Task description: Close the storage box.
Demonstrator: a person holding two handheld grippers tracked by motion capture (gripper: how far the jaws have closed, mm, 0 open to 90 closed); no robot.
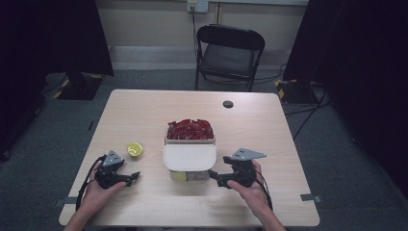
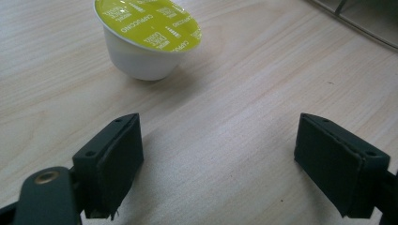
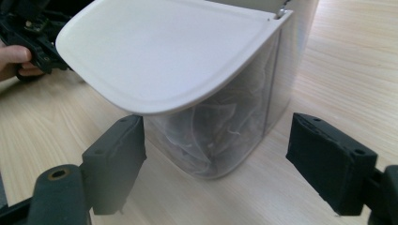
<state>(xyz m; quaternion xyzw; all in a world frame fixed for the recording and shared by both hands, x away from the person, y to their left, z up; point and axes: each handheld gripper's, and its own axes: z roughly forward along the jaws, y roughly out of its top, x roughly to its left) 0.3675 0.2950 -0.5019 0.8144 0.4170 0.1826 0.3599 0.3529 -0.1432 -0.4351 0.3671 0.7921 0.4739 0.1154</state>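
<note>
Claws wide, holding nothing: left claw [image 1: 136,175] faces the yellow cup [image 1: 134,149] at 12 o'clock; right claw [image 1: 212,176] waits by the box [image 1: 189,159]. Next, grab the cup.

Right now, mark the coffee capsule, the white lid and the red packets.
coffee capsule [image 2: 149,23]: left gripper view, on its yellow-green foil top.
white lid [image 3: 171,51]: right gripper view, middle of its flat upper face.
red packets [image 1: 190,130]: high view, centre of the pile in the container.

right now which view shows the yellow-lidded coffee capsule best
The left gripper view: the capsule sits close ahead of the open left gripper, its yellow printed lid and white cup sharp. The high view shows it as a small yellow dot on the table.
</note>
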